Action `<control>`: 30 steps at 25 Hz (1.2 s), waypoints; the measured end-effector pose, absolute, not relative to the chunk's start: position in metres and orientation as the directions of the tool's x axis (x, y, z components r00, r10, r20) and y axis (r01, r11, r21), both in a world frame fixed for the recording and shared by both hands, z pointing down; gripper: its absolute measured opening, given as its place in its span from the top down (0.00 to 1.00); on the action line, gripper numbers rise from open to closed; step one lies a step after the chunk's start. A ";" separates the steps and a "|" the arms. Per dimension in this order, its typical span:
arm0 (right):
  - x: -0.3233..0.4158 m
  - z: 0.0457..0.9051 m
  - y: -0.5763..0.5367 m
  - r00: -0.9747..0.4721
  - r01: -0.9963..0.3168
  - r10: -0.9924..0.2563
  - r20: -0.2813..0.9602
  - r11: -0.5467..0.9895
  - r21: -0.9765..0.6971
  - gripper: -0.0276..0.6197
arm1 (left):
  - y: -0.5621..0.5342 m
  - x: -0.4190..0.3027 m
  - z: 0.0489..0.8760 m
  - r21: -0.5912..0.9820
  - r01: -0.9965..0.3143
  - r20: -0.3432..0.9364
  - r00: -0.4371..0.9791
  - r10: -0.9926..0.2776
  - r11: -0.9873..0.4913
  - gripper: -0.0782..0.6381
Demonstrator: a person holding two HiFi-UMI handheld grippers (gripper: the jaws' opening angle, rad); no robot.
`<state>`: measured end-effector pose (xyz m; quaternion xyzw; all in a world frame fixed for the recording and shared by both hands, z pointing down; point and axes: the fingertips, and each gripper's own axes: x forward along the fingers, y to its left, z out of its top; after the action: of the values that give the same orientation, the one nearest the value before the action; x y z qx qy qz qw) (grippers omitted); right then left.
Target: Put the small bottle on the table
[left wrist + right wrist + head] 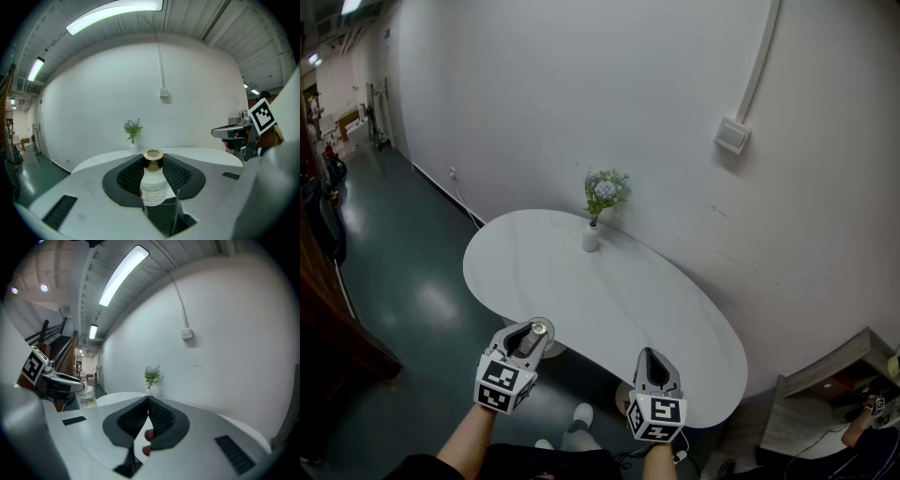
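Note:
A small white bottle point(153, 184) with a gold cap and a printed label stands upright between the jaws of my left gripper point(153, 177), which is shut on it. From the head view that left gripper point(528, 339) hovers just off the near left edge of the white oval table point(609, 300), the bottle's cap point(538, 329) showing at its tip. My right gripper point(657, 368) is over the table's near edge, jaws shut with nothing between them; its tips point(148, 399) meet.
A small white vase of pale blue flowers point(595, 221) stands at the table's far edge against the white wall. Dark green floor point(403, 281) lies to the left. A wall box with a conduit point(732, 135) hangs above the table.

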<state>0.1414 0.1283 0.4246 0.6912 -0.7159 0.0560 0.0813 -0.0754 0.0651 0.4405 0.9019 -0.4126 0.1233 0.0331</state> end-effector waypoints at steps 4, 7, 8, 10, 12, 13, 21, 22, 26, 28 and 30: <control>0.137 0.430 0.116 -0.048 -0.998 -0.978 0.202 0.054 0.025 0.86 | 0.057 -0.078 0.444 -0.043 -0.757 0.258 0.622 -0.739 -0.652 0.71; 0.133 0.433 0.103 -0.063 -0.997 -0.977 0.204 0.069 0.025 0.86 | 0.046 -0.082 0.449 -0.045 -0.761 0.265 0.615 -0.743 -0.647 0.71; 0.132 0.434 0.098 -0.067 -0.997 -0.977 0.204 0.074 0.026 0.86 | 0.042 -0.083 0.450 -0.045 -0.763 0.267 0.613 -0.744 -0.644 0.71; 0.131 0.434 0.088 -0.075 -0.996 -0.976 0.204 0.082 0.024 0.86 | 0.033 -0.083 0.450 -0.048 -0.766 0.266 0.608 -0.748 -0.641 0.71; 0.130 0.435 0.077 -0.084 -0.996 -0.975 0.205 0.091 0.023 0.86 | 0.025 -0.083 0.449 -0.052 -0.769 0.264 0.605 -0.751 -0.637 0.71; 0.129 0.435 0.073 -0.088 -0.995 -0.975 0.206 0.095 0.025 0.86 | 0.021 -0.083 0.449 -0.053 -0.770 0.265 0.603 -0.753 -0.635 0.71; 0.126 0.443 0.037 -0.115 -0.993 -0.970 0.216 0.119 0.007 0.86 | -0.007 -0.086 0.459 -0.050 -0.781 0.286 0.586 -0.758 -0.622 0.71; 0.126 0.445 0.032 -0.118 -0.993 -0.969 0.217 0.121 0.001 0.86 | -0.012 -0.086 0.459 -0.050 -0.783 0.287 0.583 -0.760 -0.620 0.71; 0.125 0.450 0.011 -0.129 -0.991 -0.966 0.226 0.132 -0.003 0.86 | -0.030 -0.089 0.463 -0.049 -0.791 0.291 0.572 -0.767 -0.609 0.71; 0.124 0.453 -0.001 -0.136 -0.990 -0.963 0.231 0.138 -0.008 0.86 | -0.040 -0.090 0.466 -0.047 -0.795 0.293 0.567 -0.770 -0.604 0.71; 0.122 0.457 -0.013 -0.146 -0.989 -0.961 0.237 0.148 -0.010 0.86 | -0.051 -0.092 0.470 -0.046 -0.800 0.298 0.561 -0.773 -0.598 0.71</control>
<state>0.1221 -0.0132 0.4574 0.6476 -0.7525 0.0817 0.0870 -0.0917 -0.0508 0.4698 0.8822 -0.4456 0.1448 0.0473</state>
